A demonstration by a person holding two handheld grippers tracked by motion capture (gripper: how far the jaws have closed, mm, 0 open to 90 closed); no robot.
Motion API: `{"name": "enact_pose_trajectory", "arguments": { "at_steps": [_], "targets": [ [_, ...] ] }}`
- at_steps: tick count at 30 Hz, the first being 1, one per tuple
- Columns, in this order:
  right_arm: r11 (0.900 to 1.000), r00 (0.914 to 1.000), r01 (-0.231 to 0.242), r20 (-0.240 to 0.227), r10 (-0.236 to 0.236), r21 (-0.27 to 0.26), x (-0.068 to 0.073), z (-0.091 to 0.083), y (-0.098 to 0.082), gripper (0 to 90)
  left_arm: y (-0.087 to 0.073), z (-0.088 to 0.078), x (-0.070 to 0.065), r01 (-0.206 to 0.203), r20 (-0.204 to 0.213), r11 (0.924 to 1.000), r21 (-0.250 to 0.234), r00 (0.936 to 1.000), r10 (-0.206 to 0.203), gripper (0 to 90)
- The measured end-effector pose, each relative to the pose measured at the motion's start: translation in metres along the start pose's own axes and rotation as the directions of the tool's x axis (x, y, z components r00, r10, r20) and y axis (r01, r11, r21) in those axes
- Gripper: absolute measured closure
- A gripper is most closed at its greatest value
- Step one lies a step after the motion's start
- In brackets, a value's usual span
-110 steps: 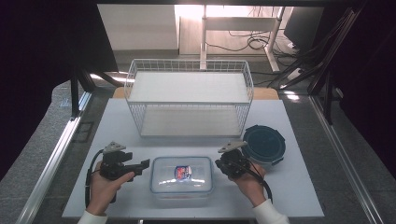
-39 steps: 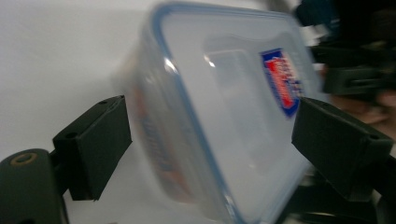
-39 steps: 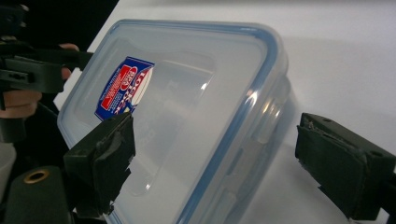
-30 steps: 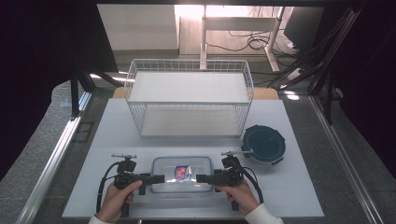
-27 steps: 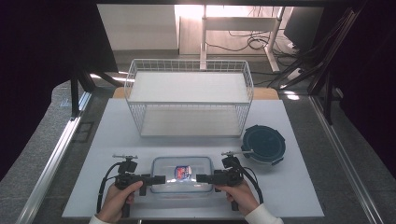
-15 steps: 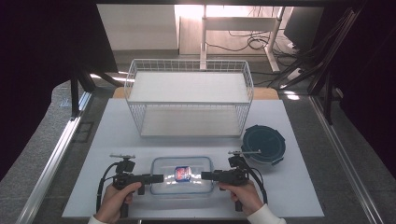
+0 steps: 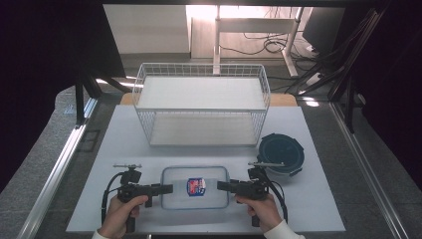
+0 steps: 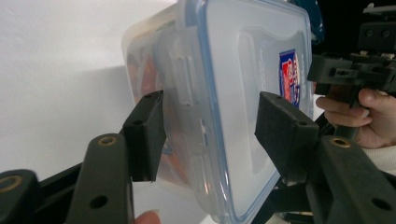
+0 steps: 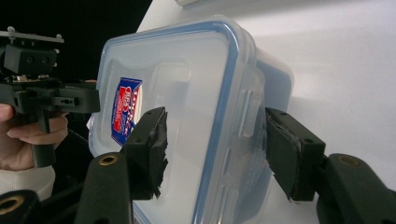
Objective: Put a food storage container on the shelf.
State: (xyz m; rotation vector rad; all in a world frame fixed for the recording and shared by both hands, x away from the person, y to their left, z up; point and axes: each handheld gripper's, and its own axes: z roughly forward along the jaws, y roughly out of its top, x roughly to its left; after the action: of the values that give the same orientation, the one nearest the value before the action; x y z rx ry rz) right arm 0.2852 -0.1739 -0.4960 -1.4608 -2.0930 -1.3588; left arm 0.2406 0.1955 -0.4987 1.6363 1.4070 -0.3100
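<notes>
Now the lidded box [image 7: 195, 187] lies flat between both grippers: the left gripper [image 8: 210, 135] and right gripper [image 9: 215, 149] have just been closing, each clamping one end.

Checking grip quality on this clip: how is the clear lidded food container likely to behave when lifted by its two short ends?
The container looks rigid, so it should hold its shape. Its smooth plastic lid may slip against the left gripper pads. It seems to hold something orange, so some weight is likely.
</notes>
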Motion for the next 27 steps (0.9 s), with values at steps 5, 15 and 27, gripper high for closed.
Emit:
{"name": "enact_pose_trajectory", "arguments": {
  "at_steps": [5, 15, 27],
  "targets": [
    [0.999, 0.9992, 0.041, 0.005, -0.041, -0.016, 0.004, -0.004, 0.0, 41.9, 0.002, -0.004, -0.008, -0.047, -0.021, 0.9985, -0.028, 0.9987, 0.046, 46.5],
    [0.994, 0.9952, 0.098, 0.017, -0.097, -0.04, 0.01, -0.009, 0.002, 41.7, 0.003, -0.007, -0.015, -0.098, -0.025, 0.9944, -0.04, 0.995, 0.097, 46.9],
    [0.985, 0.9866, 0.163, 0.026, -0.161, -0.062, 0.02, -0.02, 0.008, 41.6, 0.006, -0.013, -0.025, -0.138, -0.019, 0.9886, -0.062, 0.9904, 0.137, 47.2]
  ]
}}
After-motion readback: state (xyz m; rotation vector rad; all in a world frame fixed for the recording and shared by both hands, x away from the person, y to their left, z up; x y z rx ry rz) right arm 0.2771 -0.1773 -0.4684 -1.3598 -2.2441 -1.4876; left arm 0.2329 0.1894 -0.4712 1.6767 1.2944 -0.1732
